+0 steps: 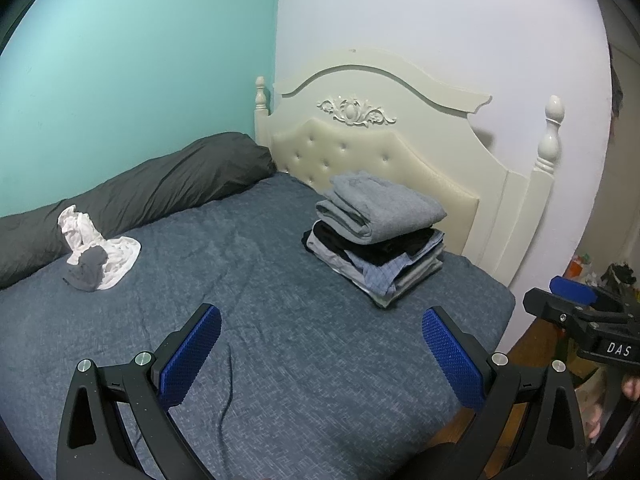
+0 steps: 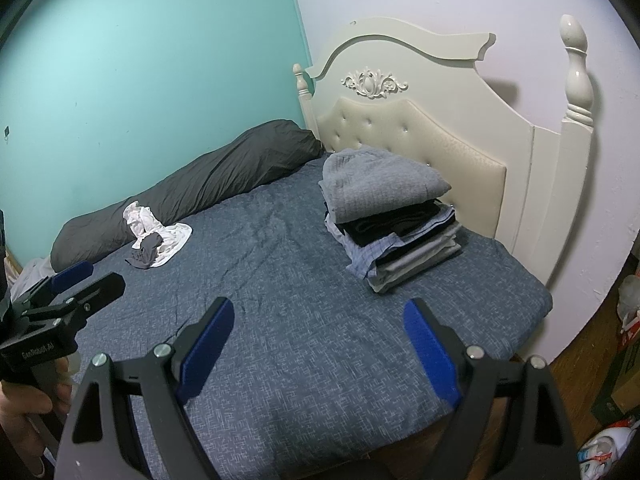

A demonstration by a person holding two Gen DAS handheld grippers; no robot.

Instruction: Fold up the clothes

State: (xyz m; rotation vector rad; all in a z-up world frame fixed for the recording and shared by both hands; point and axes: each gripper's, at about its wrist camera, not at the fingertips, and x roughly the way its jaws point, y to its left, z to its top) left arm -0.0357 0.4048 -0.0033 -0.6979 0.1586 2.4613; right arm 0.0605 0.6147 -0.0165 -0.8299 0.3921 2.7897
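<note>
The crumpled white and grey garments (image 1: 98, 254) lie far-left on the bed (image 1: 280, 320), nearer the left gripper (image 1: 320, 336); both grippers' fingers are spread, empty.

A teal wall (image 1: 120, 60) meets a white wall (image 1: 440, 20) behind the cream tufted headboard (image 1: 360, 152); wooden floor (image 2: 576, 372).

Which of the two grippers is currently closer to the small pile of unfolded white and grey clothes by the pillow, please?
Left. The left gripper hangs open over the bed on the same side as the unfolded pile; the right gripper is further right, off the bed's edge.
</note>
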